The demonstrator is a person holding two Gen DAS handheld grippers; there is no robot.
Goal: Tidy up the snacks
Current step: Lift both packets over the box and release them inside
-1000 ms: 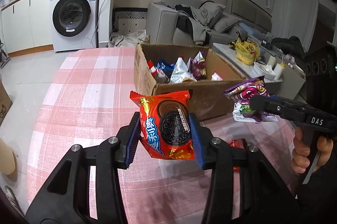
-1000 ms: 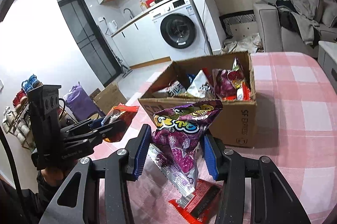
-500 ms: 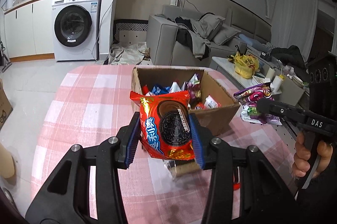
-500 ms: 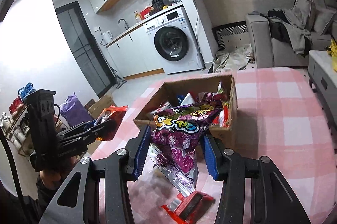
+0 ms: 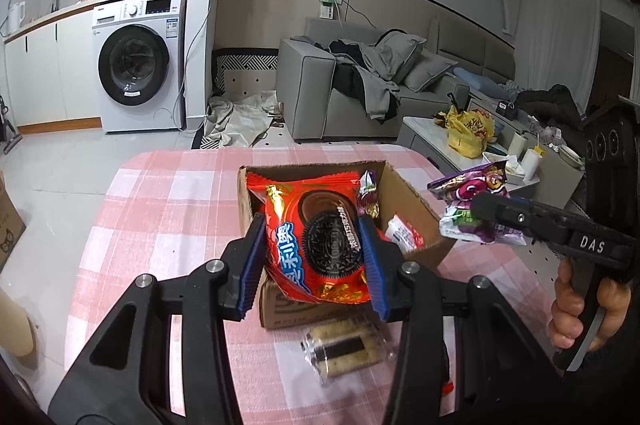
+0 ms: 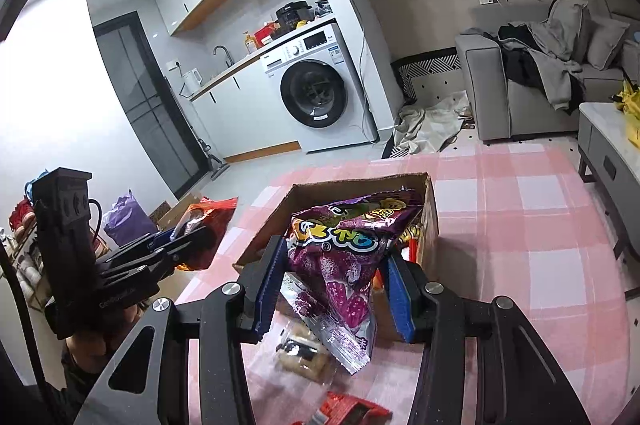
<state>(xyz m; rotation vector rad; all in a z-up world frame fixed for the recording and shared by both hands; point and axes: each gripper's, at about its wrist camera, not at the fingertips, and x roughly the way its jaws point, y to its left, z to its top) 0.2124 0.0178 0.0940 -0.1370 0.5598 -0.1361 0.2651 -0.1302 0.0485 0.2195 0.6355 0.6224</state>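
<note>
Item 1: my left gripper [image 5: 316, 257], blue pads clamped on a red cookie packet [image 5: 316, 237], held above the near wall of the cardboard box [image 5: 416, 201] ahead of it.

Item 2: my right gripper [image 6: 334, 285], clamped on a purple snack bag [image 6: 344, 237], the box [image 6: 430, 209] just beyond its fingers.

Item 3: a clear-wrapped biscuit pack [image 5: 340, 349] lies on the pink checked tablecloth [image 5: 168, 209] below both tools.

Item 4: a red wrapper [image 6: 352, 411] sits under my right tool.

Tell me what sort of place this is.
Most likely a small open-plan home: a washing machine under a kitchen counter with a sink tap, a grey sofa strewn with clothes, and a checked-cloth table.
</note>
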